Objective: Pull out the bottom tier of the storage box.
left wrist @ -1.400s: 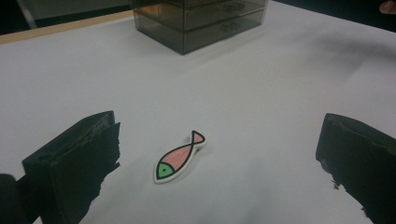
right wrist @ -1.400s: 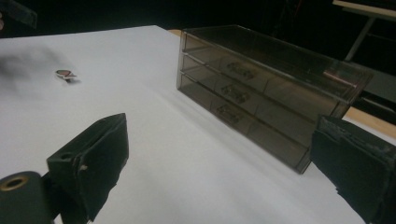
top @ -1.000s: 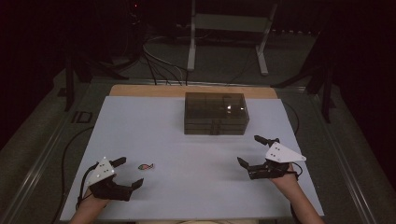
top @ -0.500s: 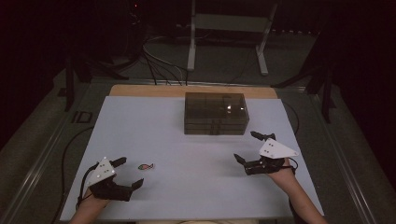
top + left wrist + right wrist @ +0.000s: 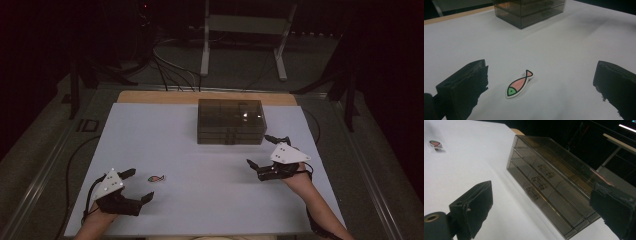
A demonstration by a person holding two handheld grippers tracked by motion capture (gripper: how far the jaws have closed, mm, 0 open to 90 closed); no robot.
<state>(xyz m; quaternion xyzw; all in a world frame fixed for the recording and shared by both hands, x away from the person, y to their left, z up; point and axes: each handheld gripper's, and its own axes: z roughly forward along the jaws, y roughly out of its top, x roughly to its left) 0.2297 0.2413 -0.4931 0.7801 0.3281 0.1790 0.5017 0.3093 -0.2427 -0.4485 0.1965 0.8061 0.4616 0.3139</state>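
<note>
The right gripper (image 5: 264,151) has slid forward and inward since a second ago, its jaws spread wide and empty, now just beside the smoky translucent plastic three-drawer box (image 5: 230,121) at the far middle of the white table (image 5: 200,165). The left gripper (image 5: 138,185) stays put near the front edge, jaws also wide apart, holding nothing. The small flat pink fish-shaped piece with a green head (image 5: 519,84) lies unmoved on the table, just ahead of the left jaws.

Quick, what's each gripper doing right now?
Left gripper: open, empty, small pink-and-green fish clip between its fingers.
Right gripper: open, empty, facing smoky transparent plastic drawer box.
</note>
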